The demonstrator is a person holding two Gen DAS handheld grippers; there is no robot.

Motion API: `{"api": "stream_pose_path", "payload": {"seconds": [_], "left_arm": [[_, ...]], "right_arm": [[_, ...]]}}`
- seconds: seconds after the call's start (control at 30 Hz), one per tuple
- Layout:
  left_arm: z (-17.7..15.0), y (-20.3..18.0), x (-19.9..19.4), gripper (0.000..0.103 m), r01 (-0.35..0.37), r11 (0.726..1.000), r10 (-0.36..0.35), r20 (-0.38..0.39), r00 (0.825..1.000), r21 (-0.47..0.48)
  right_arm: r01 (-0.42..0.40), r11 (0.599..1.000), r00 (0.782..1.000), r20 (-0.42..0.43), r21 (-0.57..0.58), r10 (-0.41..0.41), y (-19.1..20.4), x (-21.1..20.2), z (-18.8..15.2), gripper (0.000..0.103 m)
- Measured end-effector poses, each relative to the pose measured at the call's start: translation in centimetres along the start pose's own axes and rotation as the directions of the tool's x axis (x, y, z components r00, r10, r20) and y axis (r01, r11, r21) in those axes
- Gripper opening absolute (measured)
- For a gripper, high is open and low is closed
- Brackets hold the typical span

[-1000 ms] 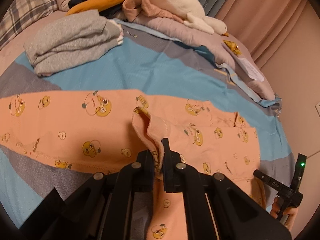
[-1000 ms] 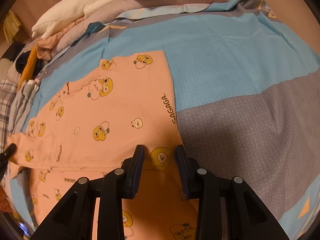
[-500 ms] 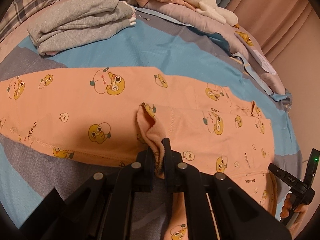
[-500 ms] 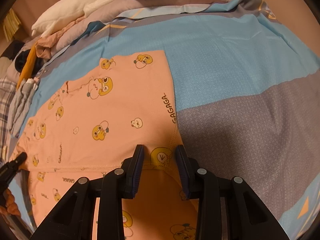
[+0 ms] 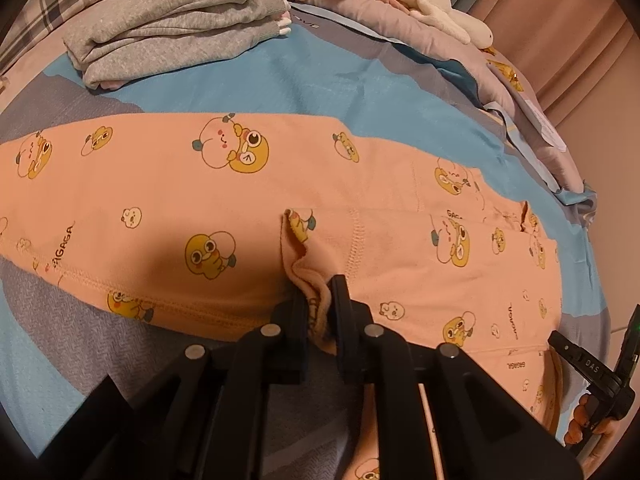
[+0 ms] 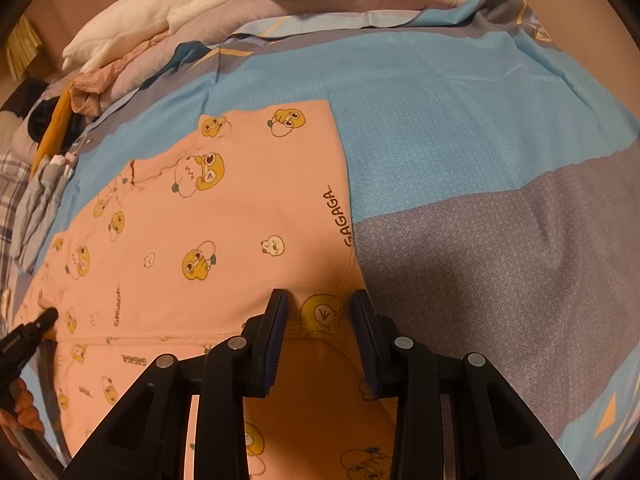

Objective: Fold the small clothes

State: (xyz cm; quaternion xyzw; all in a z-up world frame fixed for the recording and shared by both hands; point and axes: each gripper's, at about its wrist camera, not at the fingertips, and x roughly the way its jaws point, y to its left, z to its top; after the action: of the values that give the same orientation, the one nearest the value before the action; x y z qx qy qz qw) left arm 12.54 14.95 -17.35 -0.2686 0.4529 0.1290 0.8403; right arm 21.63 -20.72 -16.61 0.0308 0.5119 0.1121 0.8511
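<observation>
Bedspread [image 6: 460, 152], blue and grey: my work surface. Peach duck-print garment [image 5: 168, 200]: spread flat across its near half; light, soft, limp knit, likely to sag, so I grip at hems and corners. Left gripper [image 5: 319, 304]: jaws opening, a bunched cuff between them. Right gripper [image 6: 319, 322]: jaws part open astride the near hem [image 6: 322, 312], pads apparently clear of it.

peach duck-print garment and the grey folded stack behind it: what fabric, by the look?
Peach garment: looks like soft cotton knit, matte, with printed ducks and visible hem stitching; it bunches limply between the opening jaws of the left gripper. Grey stack: probably heathered fleece or sweatshirt knit, thick soft folds, ribbed cuff.
</observation>
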Motion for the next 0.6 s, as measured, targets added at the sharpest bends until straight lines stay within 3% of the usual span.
{"api": "stream_pose_path", "payload": {"seconds": [0.23, 0.33, 0.4, 0.53, 0.6], "left_arm": [[-0.1, 0.4, -0.5, 0.02, 0.005, 0.999, -0.005, -0.003, 1.0, -0.039], [-0.3, 0.3, -1.2, 0.035, -0.001, 0.999, 0.001, -0.004, 1.0, -0.043], [-0.6, 0.5, -2.0, 0.053, -0.007, 0.999, 0.008, 0.005, 1.0, -0.05], [-0.8, 1.2, -4.2, 0.067, -0.021, 0.997, 0.024, 0.033, 0.999, -0.073], [-0.8, 1.8, -5.4, 0.084, -0.024, 0.995, 0.028, 0.049, 0.998, -0.095]], "right_arm": [[0.041, 0.999, 0.999, 0.011, -0.021, -0.041, 0.5, 0.0, -0.1, 0.036], [0.048, 0.999, 0.999, 0.009, -0.022, -0.048, 0.4, 0.0, 0.0, 0.036], [0.045, 0.999, 0.999, 0.01, -0.019, -0.045, 0.4, -0.1, 0.1, 0.036], [0.035, 0.999, 0.999, 0.015, -0.011, -0.034, 0.1, -0.8, -0.3, 0.036], [0.037, 0.999, 0.999, 0.016, -0.01, -0.037, 0.0, -1.3, -0.4, 0.037]]}}
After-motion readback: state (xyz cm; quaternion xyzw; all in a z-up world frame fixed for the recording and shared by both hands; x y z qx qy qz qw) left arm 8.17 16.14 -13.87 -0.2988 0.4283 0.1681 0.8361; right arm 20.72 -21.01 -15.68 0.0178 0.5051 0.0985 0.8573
